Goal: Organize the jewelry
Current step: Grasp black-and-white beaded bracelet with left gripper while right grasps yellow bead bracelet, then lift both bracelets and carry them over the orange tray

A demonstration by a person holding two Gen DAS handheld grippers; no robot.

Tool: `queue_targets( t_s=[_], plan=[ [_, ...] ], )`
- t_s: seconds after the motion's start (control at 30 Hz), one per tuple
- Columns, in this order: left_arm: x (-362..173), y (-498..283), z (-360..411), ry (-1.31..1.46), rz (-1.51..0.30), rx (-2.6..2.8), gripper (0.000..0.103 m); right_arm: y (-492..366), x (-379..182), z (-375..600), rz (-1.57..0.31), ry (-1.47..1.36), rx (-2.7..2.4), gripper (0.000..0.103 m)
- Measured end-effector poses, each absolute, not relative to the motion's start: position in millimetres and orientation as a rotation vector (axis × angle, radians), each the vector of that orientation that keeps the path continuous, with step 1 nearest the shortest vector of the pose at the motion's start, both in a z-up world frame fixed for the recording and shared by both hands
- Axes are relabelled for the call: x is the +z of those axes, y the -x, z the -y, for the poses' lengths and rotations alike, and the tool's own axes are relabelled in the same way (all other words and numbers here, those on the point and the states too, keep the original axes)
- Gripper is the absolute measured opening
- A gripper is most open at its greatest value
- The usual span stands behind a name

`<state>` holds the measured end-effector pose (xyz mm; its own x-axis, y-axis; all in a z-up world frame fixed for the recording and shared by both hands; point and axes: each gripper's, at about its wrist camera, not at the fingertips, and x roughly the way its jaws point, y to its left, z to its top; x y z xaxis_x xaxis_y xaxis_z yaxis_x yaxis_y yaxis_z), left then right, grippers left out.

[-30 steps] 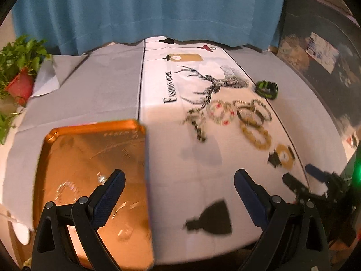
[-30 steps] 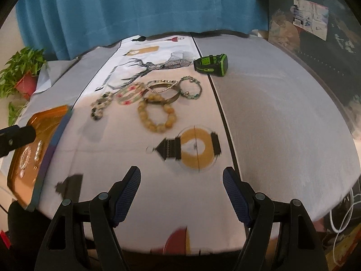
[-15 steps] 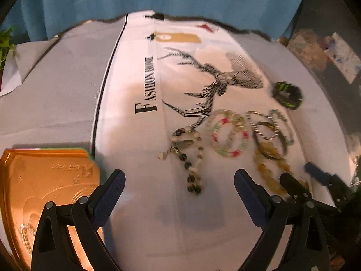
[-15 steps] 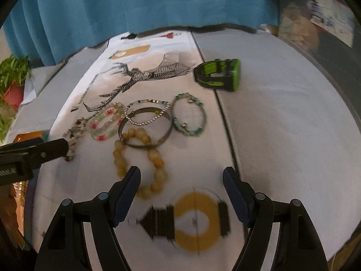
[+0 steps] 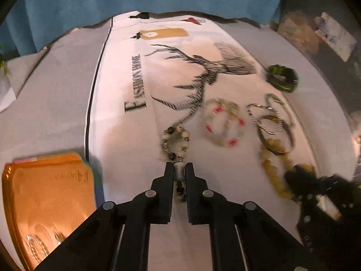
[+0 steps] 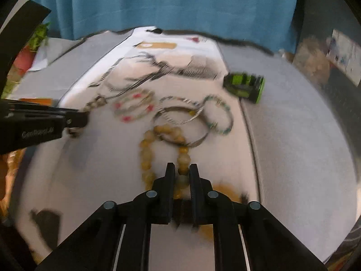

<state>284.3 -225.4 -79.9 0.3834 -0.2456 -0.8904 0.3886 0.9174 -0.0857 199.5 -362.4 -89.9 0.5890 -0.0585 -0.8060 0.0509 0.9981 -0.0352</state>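
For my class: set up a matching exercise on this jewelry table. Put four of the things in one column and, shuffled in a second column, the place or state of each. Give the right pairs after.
Things
1. yellow bead bracelet
2. dark and pale bead bracelet
3. green and black watch
4. orange tray

Places or states
A. lying apart, farthest from both grippers
B. pinched in the right gripper
C. at the table's left edge, with a few pieces in it
D. pinched in the left gripper

Pairs: 1-B, 2-D, 3-A, 4-C
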Motion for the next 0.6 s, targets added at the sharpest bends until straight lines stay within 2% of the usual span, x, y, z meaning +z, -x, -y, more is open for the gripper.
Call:
queue_targets(
  t_s=[0.23, 0.6],
  plan=[
    [-40, -230, 206, -0.093, -1.047, -0.483, 0.008, -143, -57, 381, -0.898, -0.095, -0.090, 0.013],
    [26, -168, 166, -0.017, -0.930, -0.495, 0.008, -110, 7, 385, -0.777, -0.073, -0.123, 0.013]
  ],
)
